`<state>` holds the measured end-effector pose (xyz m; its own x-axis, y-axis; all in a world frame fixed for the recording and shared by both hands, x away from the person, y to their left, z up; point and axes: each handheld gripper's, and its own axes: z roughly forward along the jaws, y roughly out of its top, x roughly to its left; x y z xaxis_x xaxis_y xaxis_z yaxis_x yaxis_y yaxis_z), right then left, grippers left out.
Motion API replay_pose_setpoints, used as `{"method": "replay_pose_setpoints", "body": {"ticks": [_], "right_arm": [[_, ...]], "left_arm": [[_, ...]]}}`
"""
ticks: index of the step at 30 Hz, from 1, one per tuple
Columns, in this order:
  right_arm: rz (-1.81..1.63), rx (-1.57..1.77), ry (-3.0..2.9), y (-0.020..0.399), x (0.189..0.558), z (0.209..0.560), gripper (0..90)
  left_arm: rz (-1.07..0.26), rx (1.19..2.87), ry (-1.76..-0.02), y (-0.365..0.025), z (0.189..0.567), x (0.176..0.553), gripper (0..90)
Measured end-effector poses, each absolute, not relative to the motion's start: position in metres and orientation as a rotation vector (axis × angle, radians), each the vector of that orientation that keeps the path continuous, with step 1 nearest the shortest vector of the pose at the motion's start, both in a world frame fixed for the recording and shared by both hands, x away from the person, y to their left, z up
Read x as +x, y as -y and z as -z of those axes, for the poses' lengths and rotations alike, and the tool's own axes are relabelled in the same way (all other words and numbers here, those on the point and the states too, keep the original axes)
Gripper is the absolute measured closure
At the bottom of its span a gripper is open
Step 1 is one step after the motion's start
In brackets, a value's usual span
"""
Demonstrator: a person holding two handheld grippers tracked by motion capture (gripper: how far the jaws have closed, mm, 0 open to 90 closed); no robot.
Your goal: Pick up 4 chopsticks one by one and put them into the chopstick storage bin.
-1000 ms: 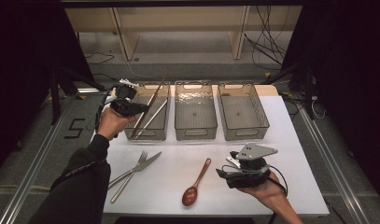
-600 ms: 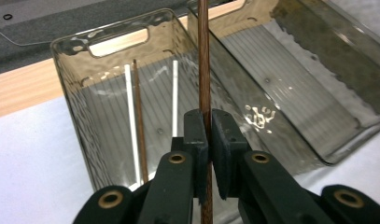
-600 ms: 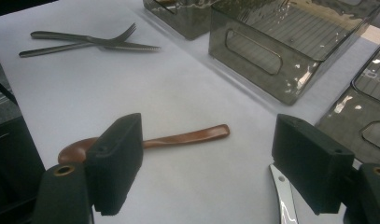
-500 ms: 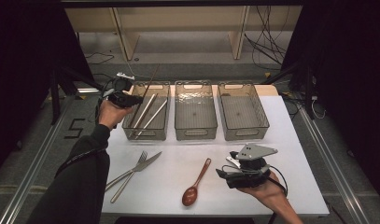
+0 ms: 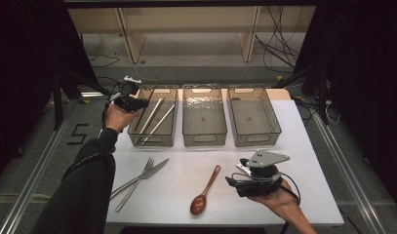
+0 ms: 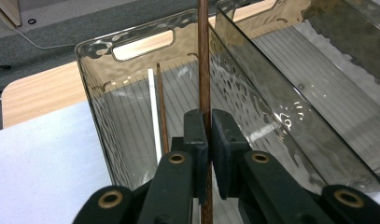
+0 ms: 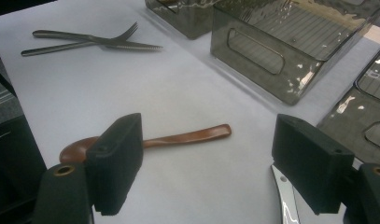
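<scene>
My left gripper (image 5: 131, 101) hovers at the left rim of the left clear bin (image 5: 136, 130), shut on a brown wooden chopstick (image 6: 204, 70) that points up and away over the bin. Inside that bin lie a white chopstick (image 6: 153, 112) and another brown chopstick (image 6: 162, 107). My right gripper (image 5: 249, 179) rests near the table's front right, jaws wide open with nothing between them. A brown wooden spoon (image 7: 178, 137) lies on the white table just past its left jaw. A fork and knife (image 5: 137, 178) lie crossed at the front left.
The middle bin (image 5: 204, 134) and the right bin (image 5: 276, 124) stand in a row with the left one along the back of the table. A shiny metal blade (image 7: 283, 198) lies under the right gripper. Cables trail on the floor behind.
The left hand has shifted a little to the left, towards the bin's left rim, with the chopstick still in its jaws. The right hand has stayed put.
</scene>
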<state>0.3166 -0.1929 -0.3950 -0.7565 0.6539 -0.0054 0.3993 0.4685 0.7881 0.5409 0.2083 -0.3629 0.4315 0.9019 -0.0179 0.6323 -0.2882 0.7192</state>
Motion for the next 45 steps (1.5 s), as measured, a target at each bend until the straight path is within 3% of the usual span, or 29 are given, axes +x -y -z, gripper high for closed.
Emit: {"method": "replay_pose_setpoints", "body": {"ticks": [23, 32, 41, 45], "right_arm": [[-1.178, 0.901, -2.413, 0.193, 0.317, 0.395, 25.8], [-1.178, 0.909, -2.407, 0.194, 0.317, 0.395, 25.8], [-1.161, 0.912, -2.414, 0.194, 0.318, 0.396, 25.7], [-1.159, 0.923, -2.41, 0.195, 0.319, 0.396, 25.7]], "left_arm": [[-0.554, 2.004, -1.328, -0.212, 0.381, 0.544, 82.8], [-0.494, 1.969, -1.327, -0.215, 0.381, 0.533, 67.6], [-0.407, 1.941, -1.319, -0.219, 0.376, 0.504, 44.7], [-0.406, 1.936, -1.278, -0.218, 0.372, 0.488, 39.5]]}}
